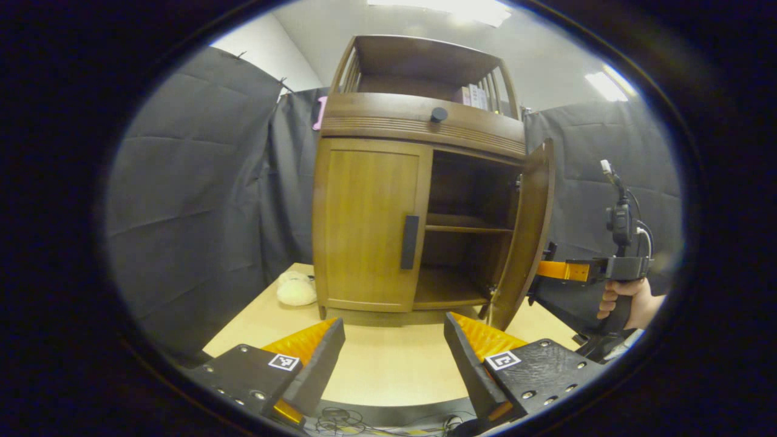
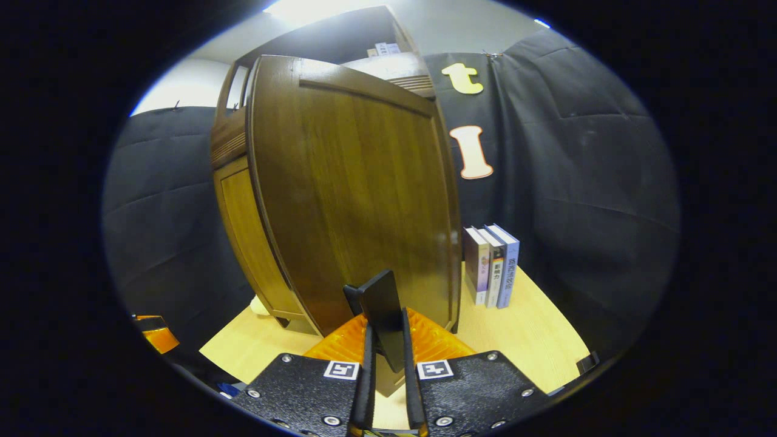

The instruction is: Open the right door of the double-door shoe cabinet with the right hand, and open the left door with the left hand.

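Right claw clamps open right door's handle; left claw wide, empty; books beside.

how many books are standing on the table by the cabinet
3, upright in a row on the table to the right of the open right door: one nearest the door, one in the middle, one outermost. Others may hide behind the door.

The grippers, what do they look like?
The left gripper has two wedge-shaped fingers on black bodies with screws and square black-and-white markers. The right gripper has the same markers; seen from the left gripper view, it has a black pistol handle and cables on top.
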Tool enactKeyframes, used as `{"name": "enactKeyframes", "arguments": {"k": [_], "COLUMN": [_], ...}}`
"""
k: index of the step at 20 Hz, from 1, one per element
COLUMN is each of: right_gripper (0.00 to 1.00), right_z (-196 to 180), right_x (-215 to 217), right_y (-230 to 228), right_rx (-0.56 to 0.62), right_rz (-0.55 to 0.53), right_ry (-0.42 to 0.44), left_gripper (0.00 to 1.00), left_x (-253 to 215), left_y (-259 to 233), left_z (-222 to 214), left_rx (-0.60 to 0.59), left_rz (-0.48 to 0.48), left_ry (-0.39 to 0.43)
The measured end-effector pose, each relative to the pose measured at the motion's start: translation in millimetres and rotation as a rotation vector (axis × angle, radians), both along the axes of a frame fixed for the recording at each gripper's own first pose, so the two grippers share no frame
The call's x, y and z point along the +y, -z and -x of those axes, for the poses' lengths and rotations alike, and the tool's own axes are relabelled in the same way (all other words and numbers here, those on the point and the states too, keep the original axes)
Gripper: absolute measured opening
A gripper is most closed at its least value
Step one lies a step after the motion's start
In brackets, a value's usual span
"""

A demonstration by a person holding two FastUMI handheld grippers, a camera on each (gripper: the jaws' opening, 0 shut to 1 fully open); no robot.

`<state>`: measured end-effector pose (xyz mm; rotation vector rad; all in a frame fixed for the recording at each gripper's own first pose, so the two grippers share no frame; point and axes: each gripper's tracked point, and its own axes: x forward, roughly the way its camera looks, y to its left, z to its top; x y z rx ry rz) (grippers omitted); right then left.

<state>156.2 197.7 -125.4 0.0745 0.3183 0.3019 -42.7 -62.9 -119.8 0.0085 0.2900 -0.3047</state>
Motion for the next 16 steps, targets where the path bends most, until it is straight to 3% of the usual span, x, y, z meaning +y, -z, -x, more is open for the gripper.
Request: {"name": "enactKeyframes", "arguments": {"k": [1,4,8,10,11,12,13,15,16], "right_gripper": [0.19,0.14,0.10,0.10,0.08,0.08,0.09,0.09,0.09], "right_z": [0.1,4.3,-5.6,-11.4,-13.7,-16.9,-20.1,-26.1,-27.1], "right_x": [-10.5,-45.3,-85.8,-104.0,-113.4,-121.7,-129.5,-142.9,-141.7], "right_y": [-2.2,-5.5,-4.5,-5.1,-5.5,-6.8,-8.2,-8.9,-8.6], "right_rx": [0.004,-0.005,0.011,0.009,0.010,0.012,0.014,0.015,0.026], "right_rz": [-0.009,0.008,-0.023,-0.021,-0.020,-0.025,-0.033,-0.051,-0.072], "right_ry": [0.006,0.021,-0.022,-0.039,-0.048,-0.058,-0.069,-0.094,-0.130], "left_gripper": [0.99,0.89,0.99,0.89,0.94,0.99,0.94,0.99,0.94], "left_x": [0.5,-17.9,-57.1,-79.6,-91.2,-98.8,-105.1,-120.7,-127.5], "left_y": [-3.6,-7.3,-9.4,-10.2,-10.8,-13.8,-18.5,-20.4,-17.8], "left_z": [0.3,-12.8,-33.5,-37.0,-38.3,-37.7,-38.8,-39.7,-40.0], "left_rx": [-0.011,-0.023,-0.023,-0.025,-0.027,-0.040,-0.057,-0.074,-0.074], "left_rz": [-0.004,-0.003,-0.039,-0.073,-0.087,-0.105,-0.122,-0.127,-0.117], "left_ry": [0.010,0.008,0.003,0.014,0.016,0.003,-0.020,-0.050,-0.066]}}
